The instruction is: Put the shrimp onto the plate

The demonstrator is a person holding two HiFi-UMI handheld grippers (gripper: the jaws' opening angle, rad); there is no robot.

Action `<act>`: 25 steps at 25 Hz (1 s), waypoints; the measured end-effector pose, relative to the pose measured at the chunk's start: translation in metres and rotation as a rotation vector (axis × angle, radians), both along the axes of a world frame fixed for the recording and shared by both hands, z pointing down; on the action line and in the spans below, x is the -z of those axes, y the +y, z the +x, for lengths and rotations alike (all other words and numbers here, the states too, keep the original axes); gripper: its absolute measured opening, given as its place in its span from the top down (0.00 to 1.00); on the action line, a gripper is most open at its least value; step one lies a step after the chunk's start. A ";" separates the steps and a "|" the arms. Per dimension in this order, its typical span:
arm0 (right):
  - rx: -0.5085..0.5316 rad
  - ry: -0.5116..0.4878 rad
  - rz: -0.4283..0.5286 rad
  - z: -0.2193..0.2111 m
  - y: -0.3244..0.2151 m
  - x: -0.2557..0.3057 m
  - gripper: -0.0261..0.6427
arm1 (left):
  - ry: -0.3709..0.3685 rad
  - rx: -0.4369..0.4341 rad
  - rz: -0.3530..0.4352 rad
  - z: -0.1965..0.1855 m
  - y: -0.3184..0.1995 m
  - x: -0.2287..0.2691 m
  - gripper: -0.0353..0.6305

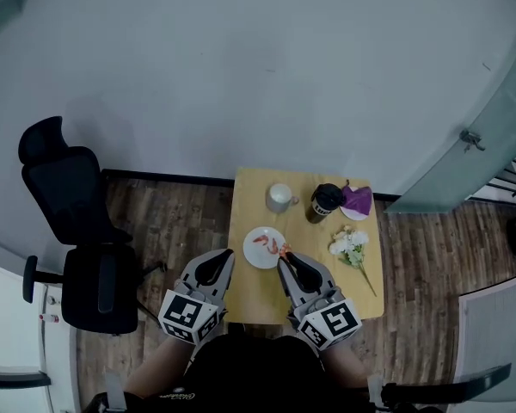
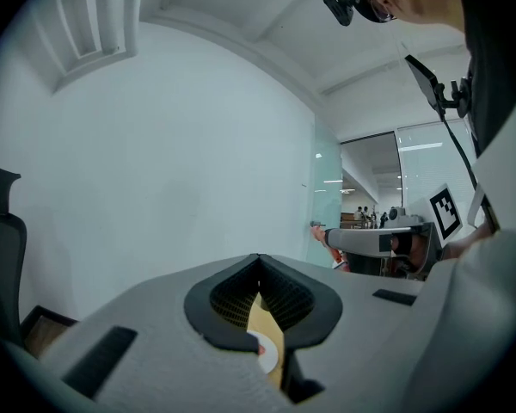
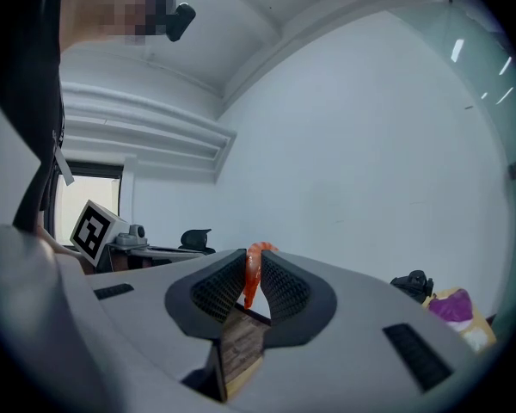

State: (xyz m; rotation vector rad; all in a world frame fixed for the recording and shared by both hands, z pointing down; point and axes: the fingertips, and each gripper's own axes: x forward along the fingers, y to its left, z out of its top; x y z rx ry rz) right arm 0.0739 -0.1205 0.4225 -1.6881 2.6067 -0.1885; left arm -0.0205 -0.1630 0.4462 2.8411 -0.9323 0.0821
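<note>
Where the table stands: on a wood-plank floor (image 1: pixel 172 222), set against a pale wall (image 1: pixel 241 76); the table (image 1: pixel 256 192) is small and of light wood.
Glass door: far right of the head view (image 1: pixel 490 136), well apart from the table.
Chair: a black office chair (image 1: pixel 77 231) on the floor left of the table, not touching it.
Left gripper: the left gripper (image 2: pixel 258 263) is held over the table's near edge, just left of the plate. Its jaw tips are pressed together with nothing between them.
Right gripper: the right gripper (image 3: pixel 252 265) reaches in from the near edge to the plate's right rim. Its jaws are narrow and clamp the shrimp between the pads.
Plate: a white plate (image 1: pixel 256 256) near the middle of the table, towards its left side, with a pink piece (image 1: pixel 261 240) lying on it.
Flowers: a white bunch (image 1: pixel 351 248) lying flat to the right of the plate, stems towards the near right corner.
Mug: a white mug (image 1: pixel 279 198) behind the plate, upright.
Cup: a dark cup (image 1: pixel 324 201) just right of the mug.
Napkin: a purple napkin (image 1: pixel 357 200) right beside the dark cup, at the far right corner.
Shrimp: the orange shrimp (image 3: pixel 251 275) hangs upright in the right gripper's jaws, its curved end poking above the tips, over the plate's right rim. Whether it touches the plate cannot be told.
</note>
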 end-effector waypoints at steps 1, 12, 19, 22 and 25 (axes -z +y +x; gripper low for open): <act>-0.006 0.000 -0.002 0.000 -0.004 -0.001 0.88 | -0.001 -0.008 0.002 0.000 -0.005 0.000 0.94; -0.004 0.000 0.018 0.023 -0.011 0.004 0.88 | 0.010 -0.003 -0.003 0.028 -0.010 -0.001 0.94; 0.019 0.004 0.040 0.040 -0.009 0.015 0.88 | 0.013 0.011 0.005 0.049 -0.002 0.004 0.94; 0.021 0.001 0.037 0.042 -0.008 0.013 0.88 | 0.014 0.020 0.006 0.050 -0.003 0.003 0.94; 0.031 0.002 0.035 0.041 -0.009 0.012 0.88 | 0.016 0.034 0.005 0.047 -0.006 0.002 0.94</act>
